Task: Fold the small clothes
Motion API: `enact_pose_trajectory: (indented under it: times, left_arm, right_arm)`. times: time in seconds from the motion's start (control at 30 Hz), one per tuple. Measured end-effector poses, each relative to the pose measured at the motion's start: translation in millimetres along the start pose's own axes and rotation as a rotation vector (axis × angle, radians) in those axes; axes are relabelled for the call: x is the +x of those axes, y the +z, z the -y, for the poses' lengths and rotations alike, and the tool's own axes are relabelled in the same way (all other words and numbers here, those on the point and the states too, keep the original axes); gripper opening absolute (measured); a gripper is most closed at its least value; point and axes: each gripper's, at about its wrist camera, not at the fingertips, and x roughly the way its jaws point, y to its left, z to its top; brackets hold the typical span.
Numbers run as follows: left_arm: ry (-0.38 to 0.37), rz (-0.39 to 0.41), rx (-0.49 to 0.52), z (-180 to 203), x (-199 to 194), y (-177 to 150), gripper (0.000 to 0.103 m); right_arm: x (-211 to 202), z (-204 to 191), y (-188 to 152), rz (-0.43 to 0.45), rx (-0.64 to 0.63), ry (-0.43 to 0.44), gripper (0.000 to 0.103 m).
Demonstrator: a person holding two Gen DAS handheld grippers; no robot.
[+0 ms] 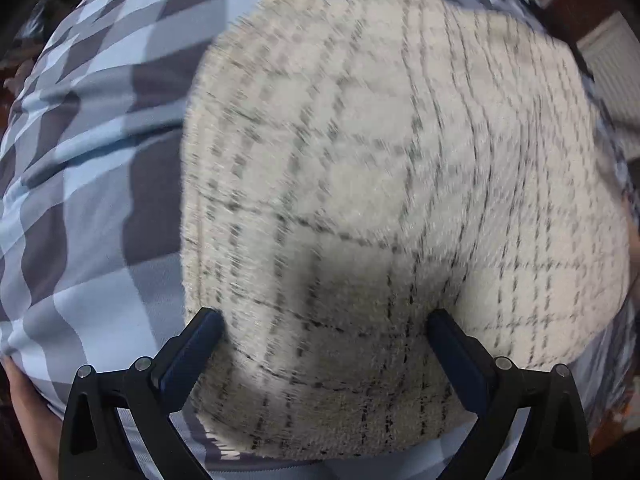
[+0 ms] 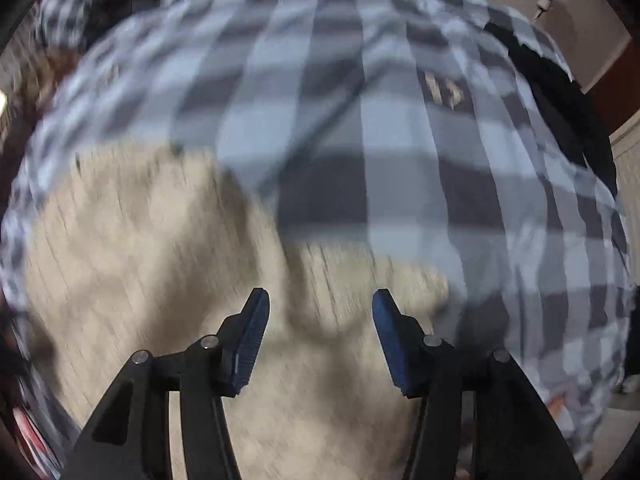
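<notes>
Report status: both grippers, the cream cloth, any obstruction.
Left gripper open, low over cream checked cloth. Right gripper open, nothing between pads, above same cloth's edge. Cloth on blue-grey plaid cover. Nothing seen in the way.

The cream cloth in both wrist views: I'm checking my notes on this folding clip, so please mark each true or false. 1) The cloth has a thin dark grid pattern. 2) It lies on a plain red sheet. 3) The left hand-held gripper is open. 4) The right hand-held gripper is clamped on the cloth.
1) True: the cream cloth carries thin dark grid lines.
2) False: it lies on a blue and grey checked sheet.
3) True: the left hand-held gripper has its jaws spread over the cloth.
4) False: the right hand-held gripper is open, its jaws apart above the cloth with nothing pinched.
</notes>
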Motion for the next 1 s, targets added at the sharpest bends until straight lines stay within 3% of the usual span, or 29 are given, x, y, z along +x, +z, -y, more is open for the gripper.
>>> enact_pose_trajectory:
  times: [0.07, 0.2, 0.27, 0.33, 0.5, 0.57, 0.67, 0.8, 0.87, 0.97, 1.0]
  left_arm:
    - [0.012, 0.038, -0.039, -12, -11, 6, 0.103]
    - [0.068, 0.108, -0.106, -40, -30, 22, 0.103]
    - [0.080, 0.097, -0.105, -47, -37, 30, 0.103]
    - [0.046, 0.069, -0.049, -46, -43, 42, 0.103]
    - [0.076, 0.072, 0.095, -23, -51, 80, 0.103]
    - [0.091, 0.120, 0.076, -20, -51, 97, 0.103]
    - [0.049, 0.162, 0.042, -19, -41, 116, 0.103]
    - [0.017, 0.134, 0.038, -16, -10, 112, 0.103]
    - [0.046, 0.102, 0.019, -19, 13, 112, 0.103]
    - [0.028, 0.117, -0.032, -27, 24, 108, 0.103]
    - [0.022, 0.129, -0.038, -28, 24, 108, 0.103]
  right_arm:
    - [2, 11, -24, -0.044, 0.004, -0.028, 0.049]
    - [12, 43, -67, -0.161, 0.108, 0.000, 0.049]
    - [16, 54, -75, -0.167, 0.157, 0.024, 0.049]
    - [18, 64, -77, -0.150, 0.188, 0.037, 0.049]
    - [18, 68, -59, -0.061, 0.182, 0.039, 0.049]
    - [15, 63, -45, 0.000, 0.163, -0.003, 0.049]
    - [13, 55, -15, 0.093, 0.113, -0.066, 0.049]
    - [40, 55, 11, 0.023, 0.099, -0.010, 0.048]
    - [51, 61, 16, -0.011, 0.089, 0.005, 0.002]
    - [49, 90, 29, 0.014, 0.183, -0.043, 0.002]
    - [44, 103, 31, 0.034, 0.244, -0.019, 0.002]
